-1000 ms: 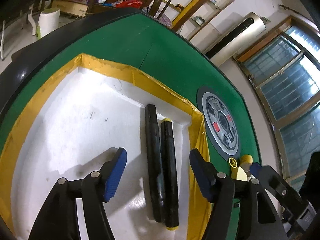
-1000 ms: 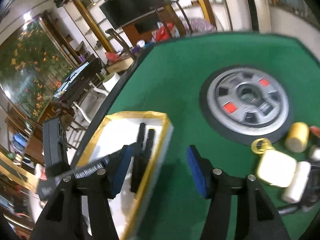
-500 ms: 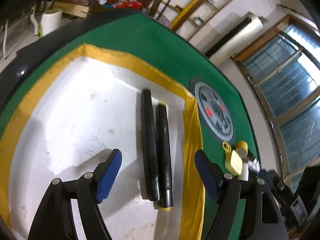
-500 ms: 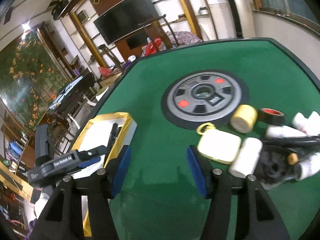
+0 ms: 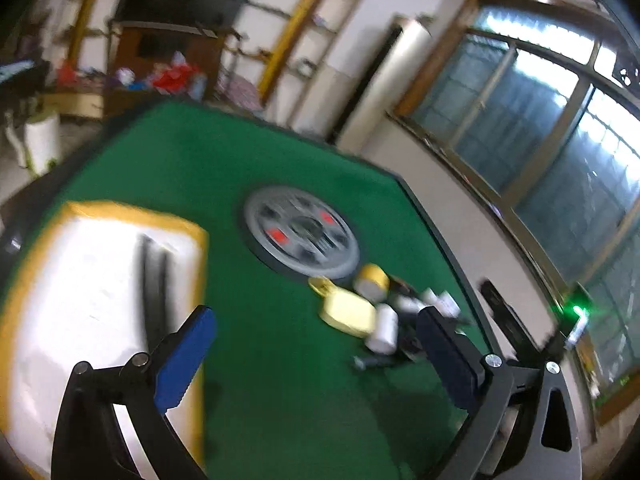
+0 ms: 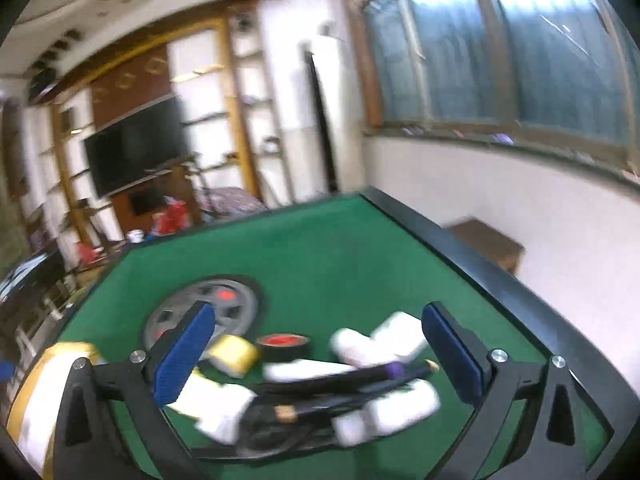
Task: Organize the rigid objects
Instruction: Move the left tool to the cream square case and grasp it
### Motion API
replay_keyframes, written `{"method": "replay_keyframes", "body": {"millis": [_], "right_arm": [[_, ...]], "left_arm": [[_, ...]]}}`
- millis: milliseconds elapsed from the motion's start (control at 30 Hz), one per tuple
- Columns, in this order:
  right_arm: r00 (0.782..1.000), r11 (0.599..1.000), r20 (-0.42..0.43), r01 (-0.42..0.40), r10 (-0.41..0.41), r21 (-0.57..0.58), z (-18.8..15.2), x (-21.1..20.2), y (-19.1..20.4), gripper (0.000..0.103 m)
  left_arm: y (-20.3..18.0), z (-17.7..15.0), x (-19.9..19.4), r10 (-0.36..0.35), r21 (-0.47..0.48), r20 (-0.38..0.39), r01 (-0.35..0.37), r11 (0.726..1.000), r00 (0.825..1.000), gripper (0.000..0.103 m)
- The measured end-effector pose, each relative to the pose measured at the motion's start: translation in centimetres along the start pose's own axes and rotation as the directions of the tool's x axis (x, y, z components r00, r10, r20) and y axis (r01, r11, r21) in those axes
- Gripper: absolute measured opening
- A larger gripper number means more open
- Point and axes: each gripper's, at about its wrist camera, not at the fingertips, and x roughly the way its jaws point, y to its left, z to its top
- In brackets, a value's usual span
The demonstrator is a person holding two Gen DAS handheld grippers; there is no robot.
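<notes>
At the left of the left wrist view sits the white tray (image 5: 80, 280) with its yellow-taped rim, and 2 black sticks (image 5: 154, 280) lie side by side in it near its right wall (blurred, so no finer detail shows). The tray rests on the green table (image 5: 280, 380). In the middle of the frame lies the grey weight plate (image 5: 302, 236), flat on the felt. Just below and right of it is the clutter: a pale yellow case (image 5: 348, 314), a yellow tape roll (image 5: 372, 280) and a white cylinder (image 5: 384, 332), close together.

The left gripper (image 5: 316, 352) has just been opening; its jaws stand wide with nothing between them.

In the right wrist view the right gripper (image 6: 316, 354) has likewise just been opening, empty, with the pile at lower centre: a black tape roll (image 6: 282, 346) with a red core, white bottles (image 6: 376, 344) and a dark pen (image 6: 360, 376) lying across them.
</notes>
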Motion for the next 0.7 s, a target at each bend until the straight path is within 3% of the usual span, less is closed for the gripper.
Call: {"method": "replay_keyframes", "body": {"millis": [133, 233, 333, 467, 533, 700], "right_arm": [[0.996, 0.997, 0.013, 0.083, -0.083, 0.000, -0.5, 1.5, -2.7, 0.103], [0.997, 0.997, 0.025, 0.074, -0.075, 0.016, -0.5, 1.7, -4.2, 0.103], [0.998, 0.998, -0.041, 0.043, -0.041, 0.041, -0.7, 3.0, -4.9, 0.103], [0.989, 0.994, -0.142, -0.022, 0.037, 0.106, -0.9, 4.0, -5.8, 0.103], [0.988, 0.990, -0.147, -0.031, 0.051, 0.136, -0.9, 4.0, -6.4, 0.103], [0.984, 0.986, -0.165, -0.039, 0.066, 0.160, -1.2, 4.2, -6.9, 0.103]], "left_arm": [[-1.5, -1.3, 4.1, 0.021, -0.004, -0.099, -0.021, 1.000, 0.995, 0.101], [-2.9, -2.3, 6.7, 0.028, 0.008, -0.155, -0.027, 1.000, 0.987, 0.101], [-6.2, -3.8, 8.4, 0.058, 0.149, -0.166, -0.033, 0.988, 0.985, 0.101], [-9.2, -5.5, 10.4, 0.095, 0.316, -0.170, -0.037, 0.948, 0.981, 0.101], [-8.7, -4.9, 11.1, 0.120, 0.307, -0.160, -0.066, 0.950, 0.980, 0.101], [-5.7, -1.4, 13.7, 0.169, 0.125, -0.160, -0.150, 0.981, 0.973, 0.101]]}}
